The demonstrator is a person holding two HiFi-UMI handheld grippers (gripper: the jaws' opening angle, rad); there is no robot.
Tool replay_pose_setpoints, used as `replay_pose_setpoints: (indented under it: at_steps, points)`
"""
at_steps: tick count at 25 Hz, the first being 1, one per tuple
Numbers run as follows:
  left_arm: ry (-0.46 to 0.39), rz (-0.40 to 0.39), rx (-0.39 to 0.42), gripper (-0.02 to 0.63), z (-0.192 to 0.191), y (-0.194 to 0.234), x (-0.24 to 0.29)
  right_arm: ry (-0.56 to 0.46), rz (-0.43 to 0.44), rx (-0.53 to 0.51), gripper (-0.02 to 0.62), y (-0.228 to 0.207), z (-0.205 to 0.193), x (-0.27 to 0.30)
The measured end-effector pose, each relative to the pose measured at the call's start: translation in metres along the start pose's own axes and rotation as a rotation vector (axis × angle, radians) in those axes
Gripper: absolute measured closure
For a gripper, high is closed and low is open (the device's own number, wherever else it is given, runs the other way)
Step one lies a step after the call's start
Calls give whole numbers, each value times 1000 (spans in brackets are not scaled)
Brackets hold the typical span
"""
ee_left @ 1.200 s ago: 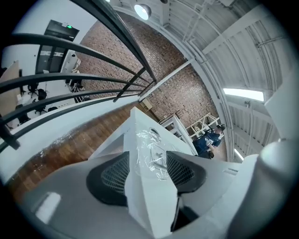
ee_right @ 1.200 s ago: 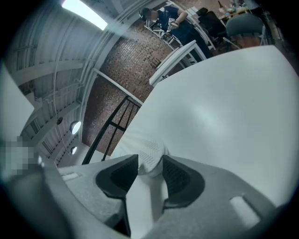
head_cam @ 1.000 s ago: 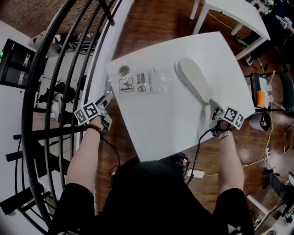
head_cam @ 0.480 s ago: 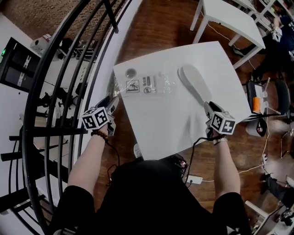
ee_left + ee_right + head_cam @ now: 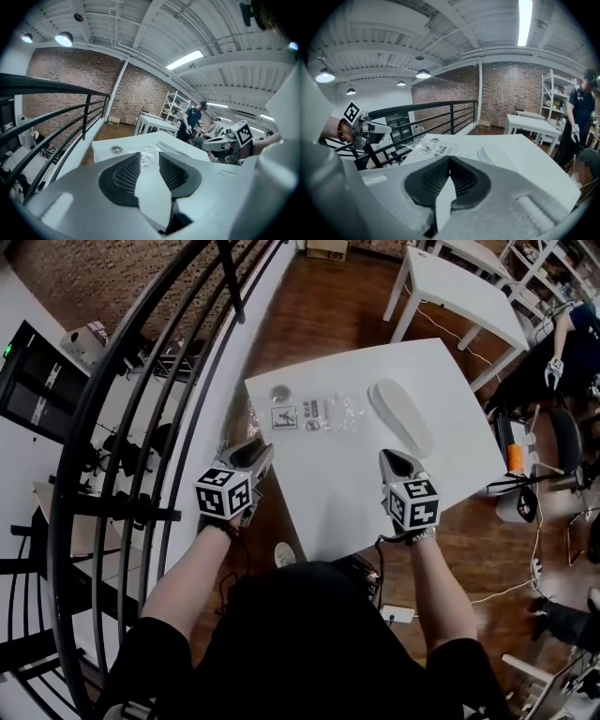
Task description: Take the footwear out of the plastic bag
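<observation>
A white slipper [image 5: 401, 415] lies bare on the white table [image 5: 328, 493], right of the flat clear plastic bag [image 5: 314, 413] with printed labels. My left gripper [image 5: 261, 452] hovers above the table's left edge, short of the bag. Its jaws have just been closing but still show a gap with nothing in it. My right gripper [image 5: 392, 458] hangs near the slipper's near end; its jaws have just closed on nothing. The left gripper view shows the bag [image 5: 149, 150] and slipper [image 5: 169, 145] past my left gripper [image 5: 149, 155]. The right gripper view shows my right gripper [image 5: 449, 158], the bag [image 5: 429, 146] and slipper [image 5: 493, 157].
A small round disc [image 5: 280, 392] sits at the table's far left corner. A black metal railing [image 5: 141, 381] curves along the left. Another white table [image 5: 459, 282] stands beyond, and a person [image 5: 572, 334] and a chair [image 5: 539, 442] are at the right.
Both grippers rose off the table and drew back toward me, rolling so their marker cubes face up. The right gripper left the slipper's near end and its jaws closed.
</observation>
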State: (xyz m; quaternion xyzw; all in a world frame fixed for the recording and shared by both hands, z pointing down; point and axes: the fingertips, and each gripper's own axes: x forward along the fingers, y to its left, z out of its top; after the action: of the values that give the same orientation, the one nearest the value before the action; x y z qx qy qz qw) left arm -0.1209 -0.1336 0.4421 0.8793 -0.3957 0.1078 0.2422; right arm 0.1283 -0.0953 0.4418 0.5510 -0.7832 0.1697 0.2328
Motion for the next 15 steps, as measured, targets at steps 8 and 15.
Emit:
replay_pose_setpoints:
  at_steps: [8, 15]
  points:
    - [-13, -117, 135, 539, 15, -58, -23, -84, 43, -101, 601, 82, 31, -11]
    - [-28, -174, 199, 589, 22, -90, -42, -135, 66, -121, 601, 130, 48, -23]
